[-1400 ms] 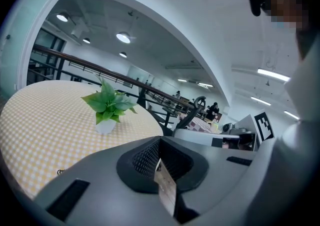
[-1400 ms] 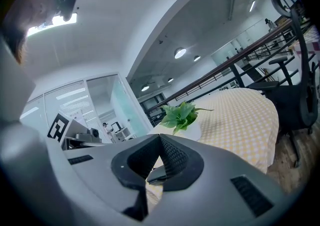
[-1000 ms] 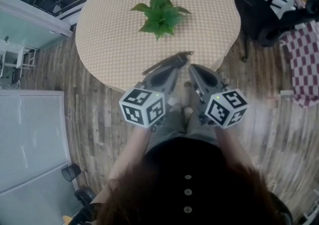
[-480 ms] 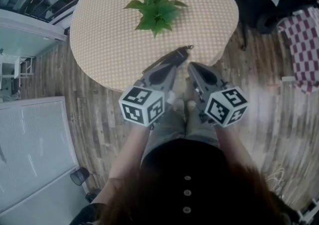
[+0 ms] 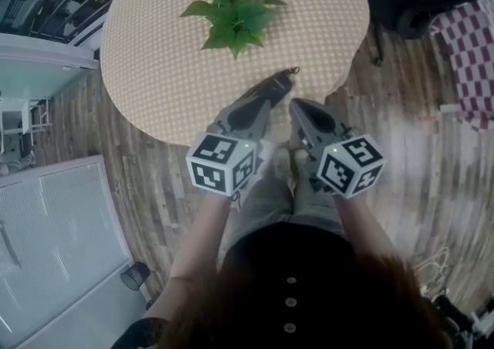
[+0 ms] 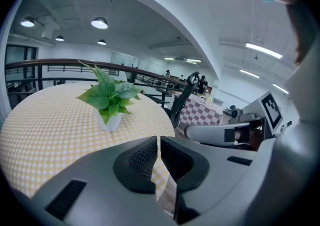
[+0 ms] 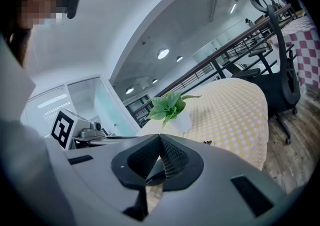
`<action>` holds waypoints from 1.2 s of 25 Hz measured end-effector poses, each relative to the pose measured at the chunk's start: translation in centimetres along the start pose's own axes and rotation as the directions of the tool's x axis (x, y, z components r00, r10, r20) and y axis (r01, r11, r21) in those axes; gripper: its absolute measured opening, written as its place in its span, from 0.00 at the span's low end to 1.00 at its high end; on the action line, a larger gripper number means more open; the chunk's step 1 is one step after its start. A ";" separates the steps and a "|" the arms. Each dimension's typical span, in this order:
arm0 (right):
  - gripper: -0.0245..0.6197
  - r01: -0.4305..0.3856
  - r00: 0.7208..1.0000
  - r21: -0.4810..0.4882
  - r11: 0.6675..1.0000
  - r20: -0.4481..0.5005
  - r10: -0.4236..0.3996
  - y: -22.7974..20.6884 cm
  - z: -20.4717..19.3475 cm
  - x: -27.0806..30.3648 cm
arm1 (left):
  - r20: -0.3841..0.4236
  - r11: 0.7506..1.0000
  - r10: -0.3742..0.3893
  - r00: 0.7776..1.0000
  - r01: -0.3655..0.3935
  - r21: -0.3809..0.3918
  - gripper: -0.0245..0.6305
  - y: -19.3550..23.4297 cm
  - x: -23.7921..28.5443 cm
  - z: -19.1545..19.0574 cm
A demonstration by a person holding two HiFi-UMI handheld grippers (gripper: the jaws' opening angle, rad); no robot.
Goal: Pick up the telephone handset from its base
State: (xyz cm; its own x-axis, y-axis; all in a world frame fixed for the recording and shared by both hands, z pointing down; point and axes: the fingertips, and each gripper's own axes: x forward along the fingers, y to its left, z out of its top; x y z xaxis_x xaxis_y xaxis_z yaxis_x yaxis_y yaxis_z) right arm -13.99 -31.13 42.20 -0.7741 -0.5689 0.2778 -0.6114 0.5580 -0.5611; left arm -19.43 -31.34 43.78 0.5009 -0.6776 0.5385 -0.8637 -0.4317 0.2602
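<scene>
The left tongs [image 6: 158, 145] and right tongs [image 7: 160, 140] are both pressed together on nothing, at the near edge of the round checked tabletop [image 5: 154, 54]. Only a potted plant [image 5: 231, 19] stands there. No telephone handset shows in any view. The pick-up seems unstarted. First find the phone, then part the tongs.

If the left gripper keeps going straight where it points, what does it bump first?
Probably the round table's yellow checked cloth, near its edge, well short of the small green potted plant; depth is hard to judge.
</scene>
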 end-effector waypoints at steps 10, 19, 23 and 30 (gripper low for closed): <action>0.05 0.013 0.999 0.047 0.999 -0.034 -0.011 -0.6 -1.9 1.2 | -0.074 0.998 0.030 0.997 -0.027 0.048 0.19 2.2 1.8 -2.1; 0.05 0.036 0.998 0.080 0.996 -0.055 -0.032 -2.0 -3.5 2.0 | -0.141 0.996 0.035 0.989 -0.022 0.091 0.34 3.1 3.7 -4.1; 0.05 0.039 0.997 0.091 0.995 -0.067 -0.033 -2.3 -4.1 2.1 | -0.166 0.988 0.047 0.985 -0.022 0.152 0.37 3.4 4.1 -4.7; 0.05 0.044 0.996 0.117 0.992 -0.079 -0.034 -2.6 -4.9 2.4 | -0.239 0.971 0.050 0.970 0.008 0.238 0.42 3.6 4.9 -5.9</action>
State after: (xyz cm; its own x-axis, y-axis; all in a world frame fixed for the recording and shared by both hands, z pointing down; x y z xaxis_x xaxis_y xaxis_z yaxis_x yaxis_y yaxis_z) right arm -15.03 -30.95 48.15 -0.7631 -0.5381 0.3578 -0.6211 0.4578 -0.6361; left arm -20.42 -32.76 52.09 0.4290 -0.5368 0.7265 -0.8214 -0.5664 0.0665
